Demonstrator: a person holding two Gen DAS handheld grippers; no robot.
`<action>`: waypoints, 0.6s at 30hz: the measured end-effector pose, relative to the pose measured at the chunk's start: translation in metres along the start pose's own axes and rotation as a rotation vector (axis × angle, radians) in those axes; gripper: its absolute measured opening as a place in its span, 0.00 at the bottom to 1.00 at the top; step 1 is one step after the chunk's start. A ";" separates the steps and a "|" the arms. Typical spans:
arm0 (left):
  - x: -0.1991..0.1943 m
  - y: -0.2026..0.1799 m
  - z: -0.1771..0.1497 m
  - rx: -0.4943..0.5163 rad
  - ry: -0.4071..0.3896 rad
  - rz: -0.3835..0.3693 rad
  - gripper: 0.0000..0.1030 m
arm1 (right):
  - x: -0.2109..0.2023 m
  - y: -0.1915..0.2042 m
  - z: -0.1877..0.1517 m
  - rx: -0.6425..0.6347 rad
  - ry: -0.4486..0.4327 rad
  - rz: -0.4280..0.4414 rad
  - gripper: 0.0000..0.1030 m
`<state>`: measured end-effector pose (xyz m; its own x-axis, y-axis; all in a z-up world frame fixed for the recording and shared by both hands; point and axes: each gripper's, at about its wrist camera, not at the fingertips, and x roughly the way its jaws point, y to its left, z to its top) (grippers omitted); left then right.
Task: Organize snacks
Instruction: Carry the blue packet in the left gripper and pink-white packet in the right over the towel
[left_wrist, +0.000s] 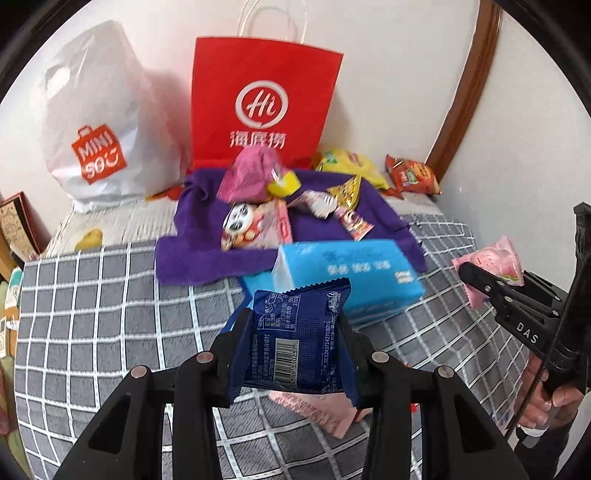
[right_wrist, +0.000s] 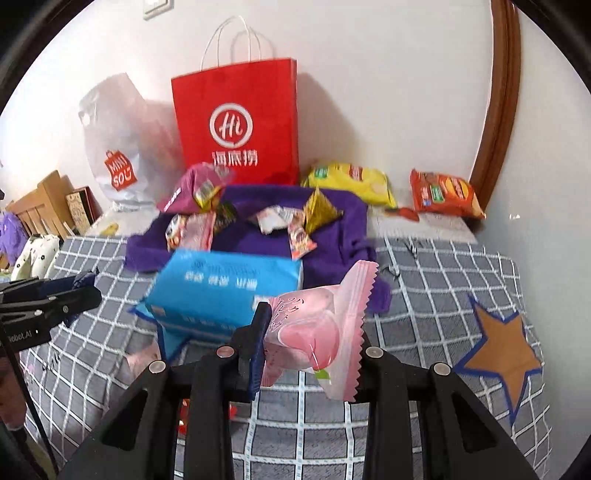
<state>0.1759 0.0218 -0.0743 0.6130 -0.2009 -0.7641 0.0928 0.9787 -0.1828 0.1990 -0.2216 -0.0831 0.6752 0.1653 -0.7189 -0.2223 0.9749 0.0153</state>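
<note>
Navy snack packet (left_wrist: 299, 339) sits pinched in my left gripper (left_wrist: 295, 354), pink snack packet (right_wrist: 317, 332) clamped in my right gripper (right_wrist: 310, 343), both held clear of the checked blanket (left_wrist: 110, 314); probably bound for the snack pile on the purple towel (left_wrist: 207, 236).

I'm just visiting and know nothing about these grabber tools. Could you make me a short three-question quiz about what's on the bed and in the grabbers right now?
1. True or false: the left gripper is empty.
2. What colour is the snack packet in the right gripper? A) yellow B) pink C) green
3. Fill in: the small loose snacks lie on a ____ cloth in front of the red paper bag.

Key
1. False: it is shut on a dark blue snack packet.
2. B: a pink snack packet is clamped there.
3. Purple: the purple cloth lies behind the blue tissue pack.
</note>
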 end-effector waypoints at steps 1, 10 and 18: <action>-0.001 -0.001 0.004 0.000 0.000 -0.006 0.39 | -0.001 0.000 0.005 0.002 -0.006 -0.002 0.31; -0.008 -0.010 0.038 0.023 -0.041 -0.001 0.39 | 0.001 -0.006 0.038 0.004 -0.036 -0.017 0.31; -0.005 -0.007 0.065 0.029 -0.064 0.019 0.39 | 0.017 -0.012 0.064 0.005 -0.037 -0.038 0.31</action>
<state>0.2233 0.0185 -0.0291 0.6634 -0.1798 -0.7264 0.1027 0.9834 -0.1496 0.2579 -0.2208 -0.0509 0.7088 0.1336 -0.6926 -0.1929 0.9812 -0.0082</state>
